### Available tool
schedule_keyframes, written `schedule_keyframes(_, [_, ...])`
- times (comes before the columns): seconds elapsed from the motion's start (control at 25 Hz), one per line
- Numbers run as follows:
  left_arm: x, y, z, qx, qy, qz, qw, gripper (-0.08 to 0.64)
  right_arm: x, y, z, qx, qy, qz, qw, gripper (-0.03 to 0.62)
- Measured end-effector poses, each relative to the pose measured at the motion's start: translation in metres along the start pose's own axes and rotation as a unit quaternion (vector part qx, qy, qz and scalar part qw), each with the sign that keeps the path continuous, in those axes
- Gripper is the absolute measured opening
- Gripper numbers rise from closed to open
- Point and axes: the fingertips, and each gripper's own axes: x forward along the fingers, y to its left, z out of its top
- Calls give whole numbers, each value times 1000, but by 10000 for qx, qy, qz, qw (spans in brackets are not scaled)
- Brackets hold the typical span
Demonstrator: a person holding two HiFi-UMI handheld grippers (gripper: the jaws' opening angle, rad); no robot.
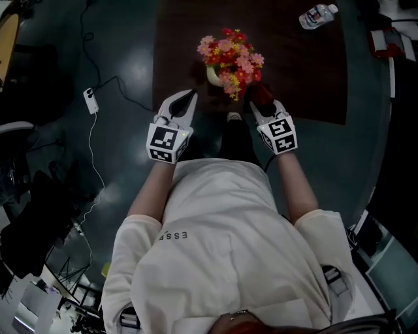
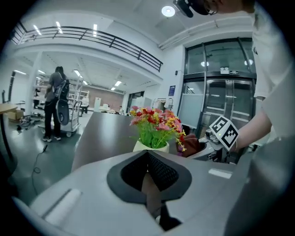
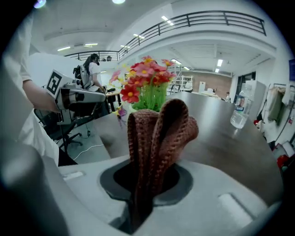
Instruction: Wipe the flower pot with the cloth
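A cream flower pot (image 1: 213, 75) (image 2: 150, 146) with pink, red and yellow flowers (image 1: 230, 57) (image 3: 146, 78) stands near the front edge of a dark table (image 1: 287, 72). My right gripper (image 1: 258, 99) is shut on a folded brown knitted cloth (image 3: 159, 136) (image 1: 262, 93) just right of the pot, apart from it. The cloth hides most of the pot in the right gripper view. My left gripper (image 1: 187, 102) (image 2: 148, 161) sits left of the pot, jaws shut with nothing between them.
A plastic water bottle (image 1: 317, 15) (image 3: 240, 112) lies at the table's far right. A white charger with cable (image 1: 91, 100) lies on the dark floor to the left. A person (image 2: 55, 103) stands by a cart in the background. Office chairs (image 3: 69, 124) stand nearby.
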Motion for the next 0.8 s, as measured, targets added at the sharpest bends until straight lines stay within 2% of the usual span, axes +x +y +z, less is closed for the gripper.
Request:
schedule_keyframes(0.12, [-20,6,-5,225,89,-468,9986,15,-1,30,-7,351,47,-376,9987,44])
schedule_keyframes(0.28, [-37,12,-13,184,101,-898,9957,15,1,73,-18,878,102,-691,9937,44])
schedule_keyframes(0.4, [-47,26,-16,92,115,-868,9961,15,18,108,-10,1039,70,-524,9932,44])
schedule_keyframes(0.64, [-63,42,-17,-150,-9,-792,9967,15,59,146,50,782,-114,-38,9969,44])
schedule_keyframes(0.72, [-66,45,-20,-196,0,-781,9968,15,77,145,73,787,-171,-46,9967,44])
schedule_keyframes(0.8, [-69,48,-26,-240,88,-769,9967,15,97,138,91,895,-184,-246,9955,44])
